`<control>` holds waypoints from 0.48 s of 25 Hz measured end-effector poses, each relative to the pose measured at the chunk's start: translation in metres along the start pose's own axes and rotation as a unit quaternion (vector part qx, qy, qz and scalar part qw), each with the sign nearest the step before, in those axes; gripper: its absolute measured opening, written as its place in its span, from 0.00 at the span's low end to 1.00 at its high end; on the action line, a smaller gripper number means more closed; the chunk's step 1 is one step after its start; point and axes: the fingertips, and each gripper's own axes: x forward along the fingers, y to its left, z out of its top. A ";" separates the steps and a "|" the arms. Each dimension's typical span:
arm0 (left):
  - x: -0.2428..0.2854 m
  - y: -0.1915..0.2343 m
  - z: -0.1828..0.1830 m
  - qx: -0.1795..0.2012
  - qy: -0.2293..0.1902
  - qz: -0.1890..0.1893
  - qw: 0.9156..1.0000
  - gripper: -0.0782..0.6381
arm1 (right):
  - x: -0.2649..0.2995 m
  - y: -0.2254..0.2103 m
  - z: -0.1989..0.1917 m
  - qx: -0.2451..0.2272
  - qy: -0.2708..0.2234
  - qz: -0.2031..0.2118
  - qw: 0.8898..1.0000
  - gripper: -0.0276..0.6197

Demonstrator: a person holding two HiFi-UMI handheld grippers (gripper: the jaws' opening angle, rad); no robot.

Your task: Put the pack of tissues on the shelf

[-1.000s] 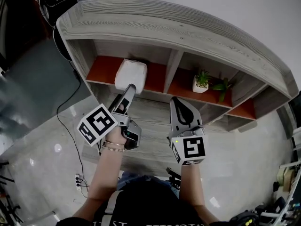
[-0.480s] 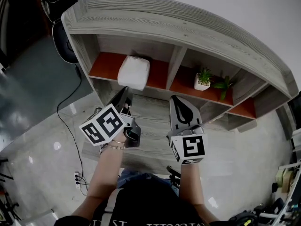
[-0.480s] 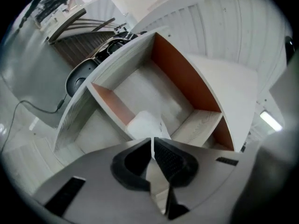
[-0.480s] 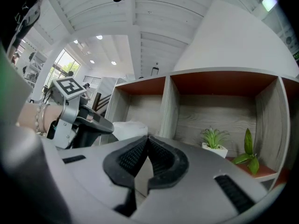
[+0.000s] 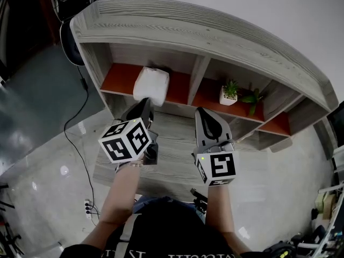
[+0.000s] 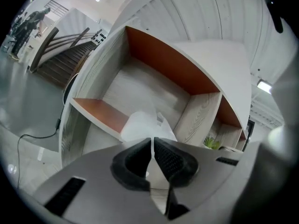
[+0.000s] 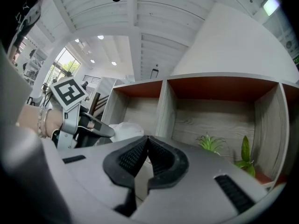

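Tissue pack (image 5: 151, 85): white, soft-sided, lying on the orange-red board of the left upper compartment of the shelf (image 5: 215, 32). Its near end sits at the front edge of that board. In the left gripper view the tissue pack (image 6: 142, 124) appears just beyond the jaw tips, with the compartment's back wall behind it.

Left tool (image 5: 143, 106): positioned directly in front of the pack, jaws pointing into the left compartment. In its own view the left tool (image 6: 153, 143) has its two black pads pressed together, with nothing between them. From the right gripper view the tissue pack (image 7: 122, 128) shows as a white shape just past the tip of the left tool.

Right tool (image 5: 205, 114): held beside the left one, in front of the upright divider of the shelf (image 7: 164, 107). The right tool (image 7: 148, 143) also has its pads pressed together and holds nothing.

Right upper compartment: a small potted plant (image 5: 230, 93) in a white pot stands on the orange-red board, with a second leafy plant (image 5: 252, 99) just beside it on the right.

Floor (image 5: 48, 160): grey and glossy; a black cable (image 5: 80, 117) runs across it to a power strip (image 5: 88, 204).
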 end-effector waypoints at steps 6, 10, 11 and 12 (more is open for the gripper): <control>0.010 -0.001 0.005 0.004 0.001 -0.001 1.000 0.15 | 0.006 -0.004 0.007 -0.005 -0.008 0.002 1.000 0.07; 0.017 -0.002 0.009 0.001 0.004 -0.002 1.000 0.15 | 0.011 -0.009 0.011 -0.010 -0.011 0.000 1.000 0.07; 0.019 -0.002 0.010 0.003 0.004 -0.002 1.000 0.15 | 0.012 -0.011 0.014 -0.011 -0.013 -0.001 1.000 0.07; 0.021 -0.002 0.011 0.005 0.004 -0.001 1.000 0.15 | 0.012 -0.012 0.016 -0.012 -0.016 -0.002 1.000 0.07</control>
